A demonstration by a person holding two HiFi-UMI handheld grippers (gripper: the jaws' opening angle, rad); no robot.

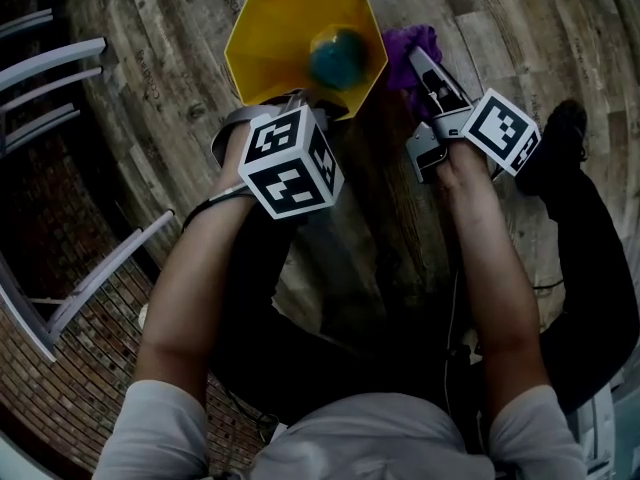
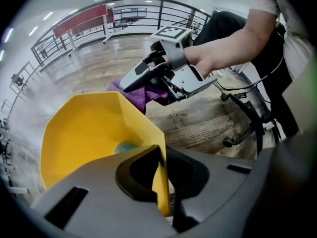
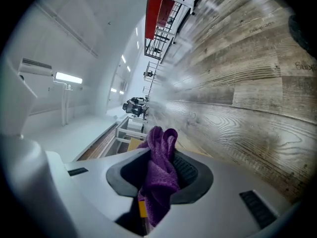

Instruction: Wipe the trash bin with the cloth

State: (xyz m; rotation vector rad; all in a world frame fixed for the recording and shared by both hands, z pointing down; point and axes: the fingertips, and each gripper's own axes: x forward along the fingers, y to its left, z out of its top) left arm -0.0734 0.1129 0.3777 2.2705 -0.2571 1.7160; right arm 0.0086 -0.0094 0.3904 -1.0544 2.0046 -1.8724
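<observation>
1. At the far left of the head view, grey metal bars (image 1: 45,63) stand over a brick-patterned strip of floor (image 1: 60,368).
2. Right of them, the pale wooden plank floor (image 1: 170,58) fills the upper part of the frame.
3. The yellow plastic trash bin with an eight-sided mouth (image 1: 290,33) stands on those planks at top centre, its opening facing the camera.
4. A round teal thing (image 1: 337,58) lies inside the bin, right of its middle; what it is cannot be made out.
5. The left gripper (image 2: 161,182) points steeply down at the bin's near rim. In the left gripper view its jaws are closed on the yellow wall, one inside the bin and one outside.
6. Its black-and-white marker cube (image 1: 290,163) sits just below the bin in the head view.
7. The purple terry cloth (image 3: 161,172) is pinched between the jaws of the right gripper (image 3: 158,182) and bunches up above them.
8. In the head view the cloth lies just beside the bin's right rim; whether they touch cannot be told.
9. At the right edge a dark shoe (image 1: 562,133) rests on the planks.
</observation>
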